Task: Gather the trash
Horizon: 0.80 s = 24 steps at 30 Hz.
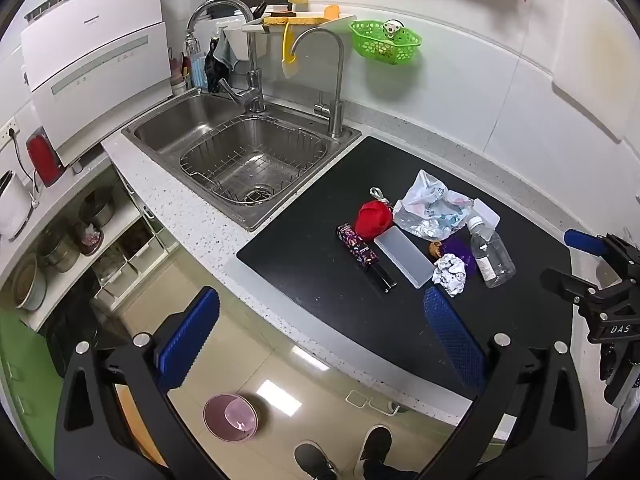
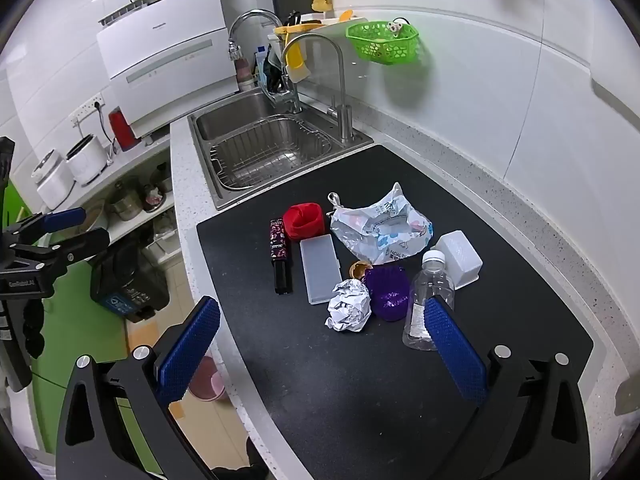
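On a black mat (image 2: 320, 360) lie a crumpled paper ball (image 2: 349, 310) (image 1: 450, 273), a crumpled plastic bag (image 2: 380, 230) (image 1: 430, 208), an empty clear bottle (image 2: 428, 300) (image 1: 490, 254), a purple wrapper (image 2: 387, 291), a nutshell (image 2: 359, 269), a red cloth (image 2: 304, 220), a clear flat case (image 2: 320, 268), a patterned tube (image 2: 279, 254) and a white box (image 2: 460, 258). My left gripper (image 1: 320, 320) is open and empty, above the counter's front edge. My right gripper (image 2: 320, 328) is open and empty, just short of the paper ball; it also shows in the left wrist view (image 1: 588, 264).
A steel sink (image 1: 240, 152) with a wire basket and two taps sits left of the mat. A green basket (image 1: 386, 42) hangs on the wall. A pink bin (image 1: 231, 417) stands on the floor below the counter. A black bin (image 2: 128, 280) stands by the shelves.
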Tool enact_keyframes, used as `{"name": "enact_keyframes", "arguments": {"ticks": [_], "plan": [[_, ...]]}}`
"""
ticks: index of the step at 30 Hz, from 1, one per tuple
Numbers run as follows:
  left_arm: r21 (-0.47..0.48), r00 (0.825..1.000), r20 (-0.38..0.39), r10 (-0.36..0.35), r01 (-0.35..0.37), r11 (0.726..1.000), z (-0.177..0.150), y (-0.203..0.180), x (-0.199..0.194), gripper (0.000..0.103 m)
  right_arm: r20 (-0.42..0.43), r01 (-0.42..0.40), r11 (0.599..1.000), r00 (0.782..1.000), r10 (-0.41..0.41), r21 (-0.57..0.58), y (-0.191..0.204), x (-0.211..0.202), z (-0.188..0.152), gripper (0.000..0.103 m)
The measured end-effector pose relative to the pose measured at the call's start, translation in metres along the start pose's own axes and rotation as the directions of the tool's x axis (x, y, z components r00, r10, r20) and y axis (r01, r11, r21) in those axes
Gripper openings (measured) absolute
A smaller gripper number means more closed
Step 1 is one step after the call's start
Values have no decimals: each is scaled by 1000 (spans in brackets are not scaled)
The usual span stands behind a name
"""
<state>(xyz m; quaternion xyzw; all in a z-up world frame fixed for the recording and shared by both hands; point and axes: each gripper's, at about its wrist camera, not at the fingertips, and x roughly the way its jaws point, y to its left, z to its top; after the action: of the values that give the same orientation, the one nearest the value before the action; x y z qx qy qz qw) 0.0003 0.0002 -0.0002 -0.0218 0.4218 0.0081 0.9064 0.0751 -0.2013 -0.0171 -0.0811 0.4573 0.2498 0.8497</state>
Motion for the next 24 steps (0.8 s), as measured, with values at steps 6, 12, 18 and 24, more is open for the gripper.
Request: {"name": "enact_keyframes", "arguments": {"ticks": [6, 12, 18, 24], "plan": [[-2, 1000, 5, -1, 1, 1000, 0, 0, -1, 100, 3, -1, 1000, 1000, 1, -2, 0, -2, 1, 98], [0, 1000, 4, -3, 3, 1000, -8, 6, 10, 100, -3, 2, 1000, 1000, -2, 0, 0, 1, 0, 98], [-4, 1000, 2, -5, 5, 1000, -7, 0, 4, 100, -3, 1, 1000, 1000, -1, 1, -2, 2, 0, 98], [-4, 1000, -1, -5, 5, 1000, -6, 0, 4, 100, -3, 1, 1000, 1000, -1, 1, -2, -1, 0, 98]]}}
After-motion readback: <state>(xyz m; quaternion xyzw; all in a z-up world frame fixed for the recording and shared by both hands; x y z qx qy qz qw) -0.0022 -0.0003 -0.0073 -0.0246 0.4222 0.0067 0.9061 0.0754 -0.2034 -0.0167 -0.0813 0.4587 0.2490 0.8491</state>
